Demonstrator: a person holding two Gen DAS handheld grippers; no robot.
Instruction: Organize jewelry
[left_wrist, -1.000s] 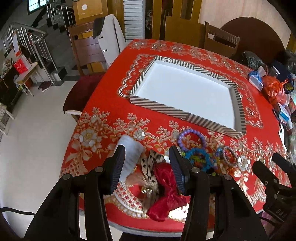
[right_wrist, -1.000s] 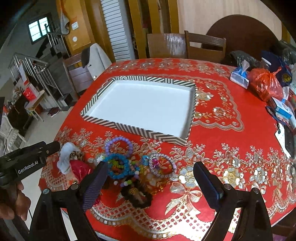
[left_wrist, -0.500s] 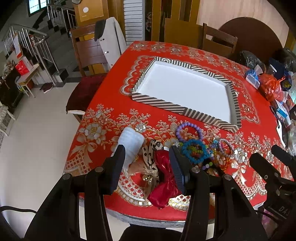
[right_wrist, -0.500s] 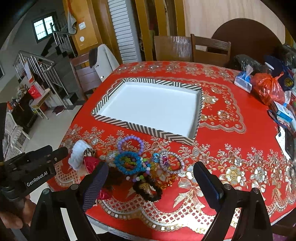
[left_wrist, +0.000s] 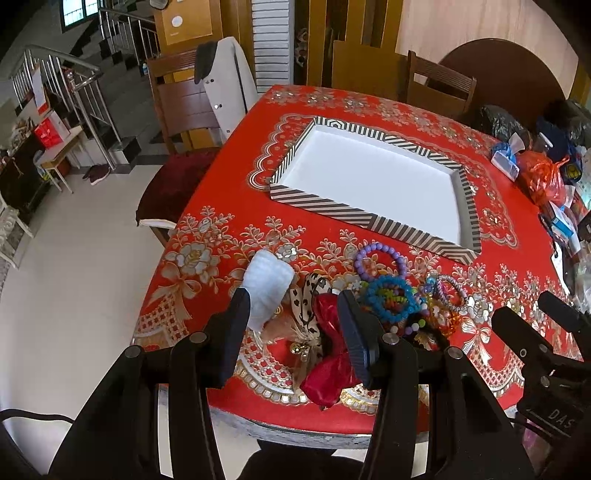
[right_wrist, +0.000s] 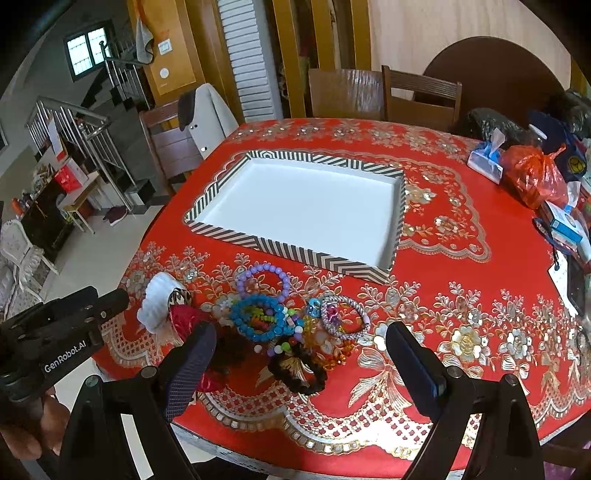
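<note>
A pile of jewelry lies near the table's front edge: a purple bead bracelet (left_wrist: 380, 254) (right_wrist: 263, 277), a blue bead bracelet (left_wrist: 391, 299) (right_wrist: 258, 317), a silver bracelet (right_wrist: 343, 321), a dark scrunchie (right_wrist: 297, 373), a red bow (left_wrist: 328, 354) and a white hair piece (left_wrist: 267, 286) (right_wrist: 159, 304). An empty white tray with a striped rim (left_wrist: 332, 205) (right_wrist: 295, 251) sits beyond the pile. My left gripper (left_wrist: 293, 306) is open above the red bow and white piece. My right gripper (right_wrist: 301, 345) is open above the bracelets. Both are empty.
The table (right_wrist: 461, 295) wears a red floral cloth. Bags, a tissue pack (right_wrist: 485, 164) and small boxes crowd its right side. Wooden chairs (left_wrist: 184, 107) stand at the far and left sides. The table's front edge is just below both grippers.
Both grippers have pulled back and up from the table, so the jewelry and tray look smaller and farther. Nothing was picked up. Both stay open.
</note>
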